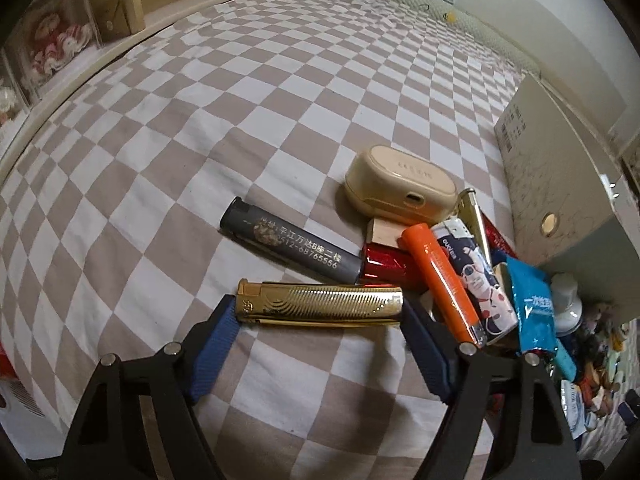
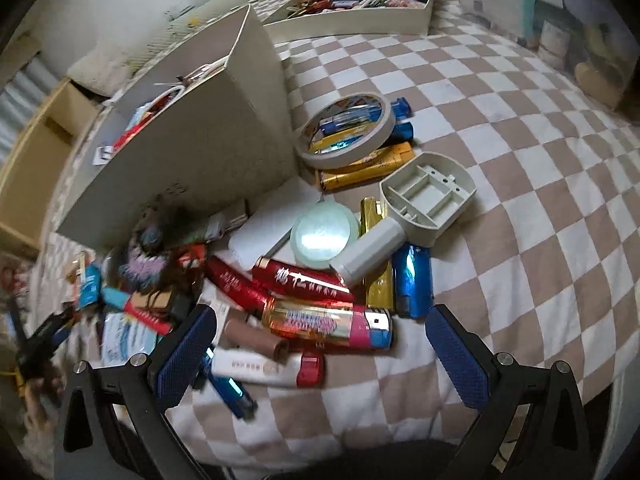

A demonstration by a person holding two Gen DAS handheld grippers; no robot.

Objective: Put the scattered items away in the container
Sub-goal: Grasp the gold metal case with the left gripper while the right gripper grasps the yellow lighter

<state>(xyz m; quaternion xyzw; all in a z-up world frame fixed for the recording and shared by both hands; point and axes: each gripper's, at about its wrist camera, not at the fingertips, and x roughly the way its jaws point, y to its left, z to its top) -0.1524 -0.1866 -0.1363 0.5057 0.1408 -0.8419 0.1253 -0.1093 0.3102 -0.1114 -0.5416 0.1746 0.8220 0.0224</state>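
Observation:
In the left wrist view my left gripper [image 1: 320, 316] has its blue pads at both ends of a gold lighter [image 1: 320, 305], holding it lengthwise just above the checkered bedspread. Behind it lie a grey lighter [image 1: 290, 242], a cream earbud case [image 1: 400, 186], an orange tube [image 1: 440, 280] and an astronaut-print lighter [image 1: 476, 276]. The white container [image 1: 560, 184] stands at the right. In the right wrist view my right gripper [image 2: 320, 344] is open above a pile of lighters, nearest a pink-and-gold lighter [image 2: 328, 322]. The container [image 2: 200, 136] stands at the left with items inside.
A tape roll [image 2: 346, 130], a round mirror [image 2: 324, 236] and a white handled holder [image 2: 416, 208] lie in the pile. A second white tray [image 2: 360, 20] full of items stands at the back. Shelves [image 1: 60, 48] line the bed's left edge.

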